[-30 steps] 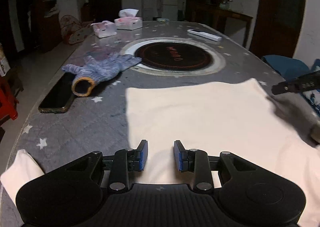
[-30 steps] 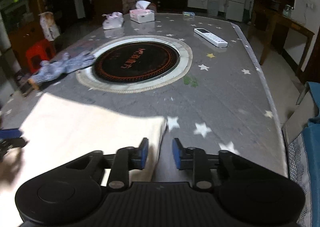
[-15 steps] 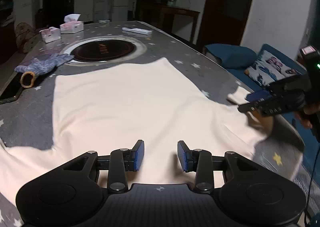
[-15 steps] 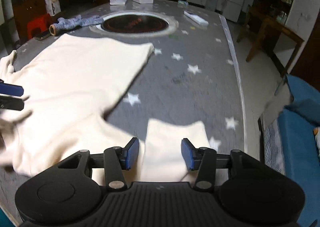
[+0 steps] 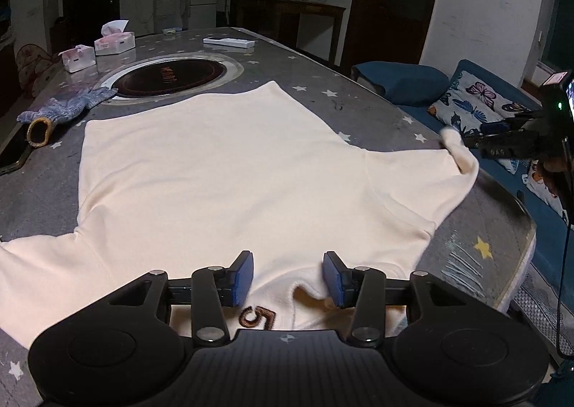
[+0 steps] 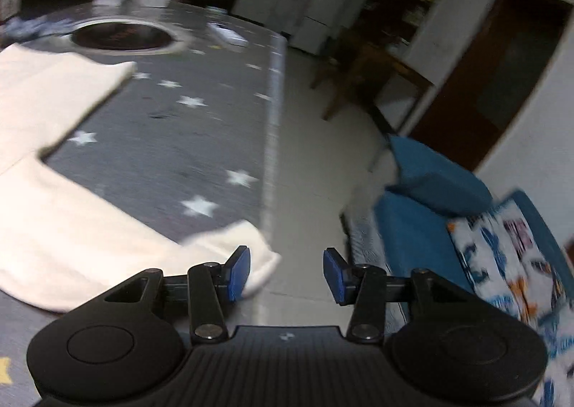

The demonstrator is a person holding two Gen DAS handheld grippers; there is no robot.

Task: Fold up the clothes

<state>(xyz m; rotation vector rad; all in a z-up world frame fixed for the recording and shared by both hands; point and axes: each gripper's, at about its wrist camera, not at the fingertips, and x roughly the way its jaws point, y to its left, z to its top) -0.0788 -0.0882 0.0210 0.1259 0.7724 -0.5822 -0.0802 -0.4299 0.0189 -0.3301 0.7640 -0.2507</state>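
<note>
Where it lies spread flat on the grey star-patterned table (image 5: 376, 127), the cream T-shirt (image 5: 222, 170) has its hem toward the round black hob inset (image 5: 168, 75) and its collar nearest the left-wrist camera, with a brown embroidered "5" (image 5: 259, 319) visible just below the neckline. The left gripper (image 5: 288, 276) hovers over the collar region with its jaws standing apart and nothing between the blue pads (image 5: 241, 277). One sleeve (image 5: 455, 159) reaches the table's right edge, where its tip is lifted and bunched against the right gripper (image 5: 502, 141); from this view it cannot be told whether that cloth is pinched. In the right-wrist view, which is motion-blurred, the right gripper (image 6: 287, 274) shows its jaws wide apart, the sleeve end (image 6: 251, 245) lying just beside the left-hand pad (image 6: 238, 272) rather than between the two. The other sleeve (image 5: 32, 263) extends toward the left table edge.

Beyond the shirt lie a blue knitted glove (image 5: 64, 109) and a dark phone (image 5: 14, 155) at the left, two tissue boxes (image 5: 97, 50) and a white remote control (image 5: 229, 42) at the far end. A blue sofa with a butterfly-print cushion (image 5: 477, 102) stands to the right of the table.
</note>
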